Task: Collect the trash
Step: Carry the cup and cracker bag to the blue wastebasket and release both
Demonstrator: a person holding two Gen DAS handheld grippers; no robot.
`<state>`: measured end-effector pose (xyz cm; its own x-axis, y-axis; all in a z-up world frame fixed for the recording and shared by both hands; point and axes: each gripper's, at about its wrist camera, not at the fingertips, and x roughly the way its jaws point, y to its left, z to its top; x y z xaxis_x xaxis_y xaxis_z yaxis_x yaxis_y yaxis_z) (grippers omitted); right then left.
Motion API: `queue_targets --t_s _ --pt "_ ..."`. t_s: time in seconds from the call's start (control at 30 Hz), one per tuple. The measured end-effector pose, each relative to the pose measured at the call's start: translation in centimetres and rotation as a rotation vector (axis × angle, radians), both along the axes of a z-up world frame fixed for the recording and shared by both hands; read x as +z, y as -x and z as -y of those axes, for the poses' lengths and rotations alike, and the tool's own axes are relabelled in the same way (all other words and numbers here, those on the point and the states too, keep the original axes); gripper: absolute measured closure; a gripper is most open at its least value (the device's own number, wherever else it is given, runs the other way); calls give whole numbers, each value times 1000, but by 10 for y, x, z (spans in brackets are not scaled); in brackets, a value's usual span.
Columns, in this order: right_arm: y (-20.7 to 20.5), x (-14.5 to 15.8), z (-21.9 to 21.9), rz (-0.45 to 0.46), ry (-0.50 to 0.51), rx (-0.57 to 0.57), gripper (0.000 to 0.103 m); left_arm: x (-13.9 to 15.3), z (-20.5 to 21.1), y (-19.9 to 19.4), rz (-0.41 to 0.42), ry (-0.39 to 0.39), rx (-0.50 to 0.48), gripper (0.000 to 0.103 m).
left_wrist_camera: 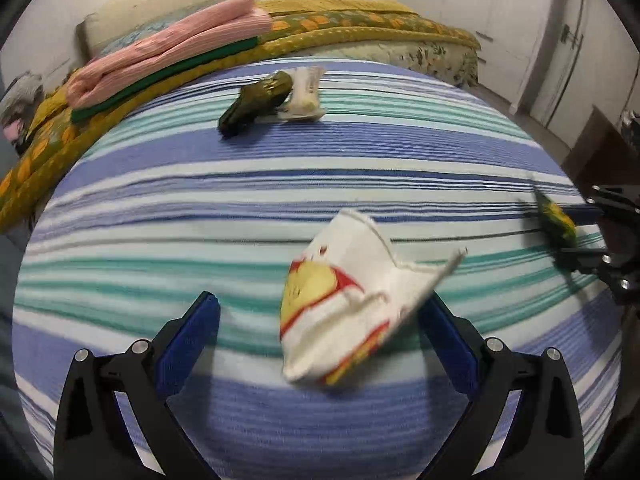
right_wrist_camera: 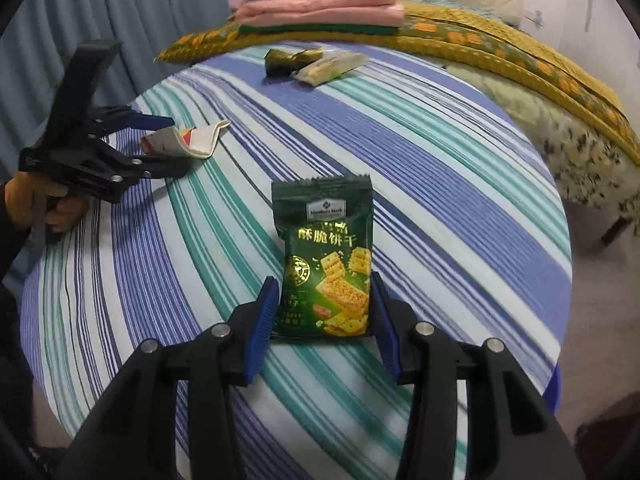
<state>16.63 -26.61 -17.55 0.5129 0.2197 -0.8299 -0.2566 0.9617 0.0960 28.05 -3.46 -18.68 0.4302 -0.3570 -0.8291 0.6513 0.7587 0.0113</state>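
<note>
Trash lies scattered on the striped cloth (right_wrist_camera: 460, 168): a green biscuit packet (right_wrist_camera: 325, 264) near its front edge, a white wrapper (left_wrist_camera: 352, 304) to its left, and two more wrappers (left_wrist_camera: 276, 98) at the far side beside the folded pink towels (left_wrist_camera: 172, 52). The right gripper (right_wrist_camera: 325, 312) has its pads closed against the packet's sides. The left gripper (left_wrist_camera: 320, 344) stands wide, the white wrapper loose between its fingers, ungripped. Squeezed only at its lower edges, the slick packet could buckle and slip out; the curled wrapper may slide away if the jaws shut off-centre.
</note>
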Motion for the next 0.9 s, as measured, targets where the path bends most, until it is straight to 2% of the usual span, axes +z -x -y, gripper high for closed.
queue_targets --t_s 0.07,0.13,0.17,0.2,0.27,0.47,0.53,0.57,0.6,0.7,0.9 --pt "0 0 3 7 -15 -10 56 3 4 2 8 10 -22 22" --pt "0 0 5 13 -10 -13 52 6 6 6 15 18 -21 52" --pt "1 -1 6 15 -7 -12 48 7 7 7 15 20 -16 55" --pt "2 -1 8 15 -7 -14 40 7 7 10 14 22 -6 56" --pt "1 -1 11 12 -13 -22 32 7 10 16 31 19 15 57" --pt "0 1 4 11 -11 7 33 8 15 42 21 54 69 58" --pt "-1 -3 1 1 8 5 45 9 19 51 22 51 85 58" --pt "0 -2 3 15 12 -13 55 9 21 55 21 50 88 58" --pt "0 -1 5 10 -11 -22 59 9 24 60 16 52 93 58" --pt "5 5 11 21 -42 -42 62 11 31 71 6 63 110 58" --pt "22 11 26 26 -85 -71 62 16 49 92 4 87 169 58"
